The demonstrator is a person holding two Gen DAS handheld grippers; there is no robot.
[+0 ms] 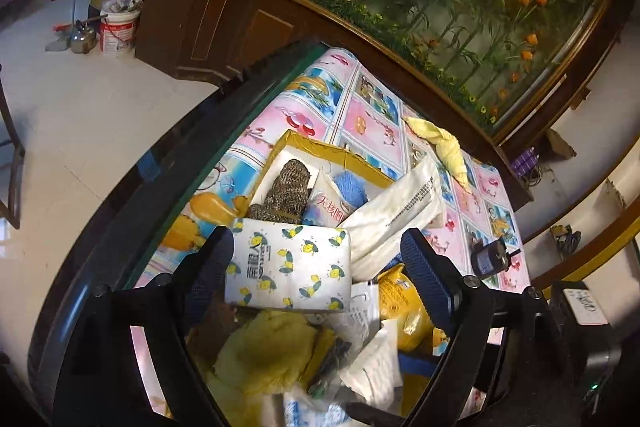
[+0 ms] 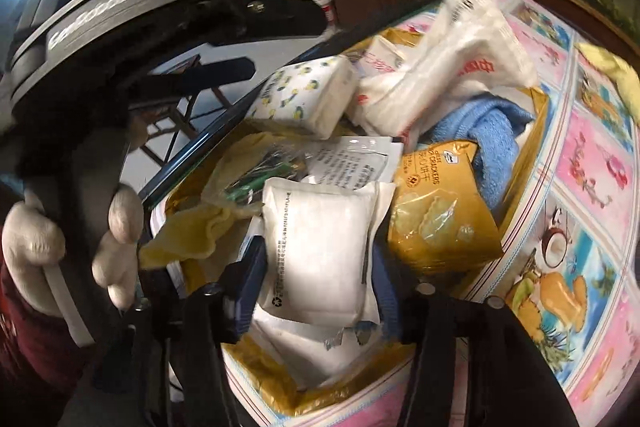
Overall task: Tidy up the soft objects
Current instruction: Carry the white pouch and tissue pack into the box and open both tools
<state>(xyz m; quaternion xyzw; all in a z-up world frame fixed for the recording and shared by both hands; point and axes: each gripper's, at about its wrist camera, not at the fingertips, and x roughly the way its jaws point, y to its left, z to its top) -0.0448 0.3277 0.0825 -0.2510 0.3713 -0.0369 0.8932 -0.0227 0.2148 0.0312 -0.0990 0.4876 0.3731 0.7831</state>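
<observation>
A cardboard box (image 1: pixel 308 143) (image 2: pixel 534 147) on the table is heaped with soft items. My left gripper (image 1: pixel 316 239) is open around a lemon-print tissue pack (image 1: pixel 288 267) (image 2: pixel 308 95) that lies on the heap; its left pad is at the pack's edge, the right pad stands apart. My right gripper (image 2: pixel 320 255) straddles a flat white pouch (image 2: pixel 320 227) lying on the pile, and the pouch is not squeezed. Around them are a yellow cracker bag (image 2: pixel 436 211) (image 1: pixel 400 303), a blue towel (image 2: pixel 480 131), a knitted glove (image 1: pixel 286 187) and a long white packet (image 1: pixel 400 215).
The table carries a colourful picture cloth (image 1: pixel 372 123) (image 2: pixel 592 187) under glass, with its dark edge (image 1: pixel 132 211) on the left. A yellow cloth (image 1: pixel 444 143) and a small dark object (image 1: pixel 490 255) lie beyond the box. A gloved hand (image 2: pixel 116 215) holds the left gripper's body. A wooden cabinet (image 1: pixel 208 11) stands behind.
</observation>
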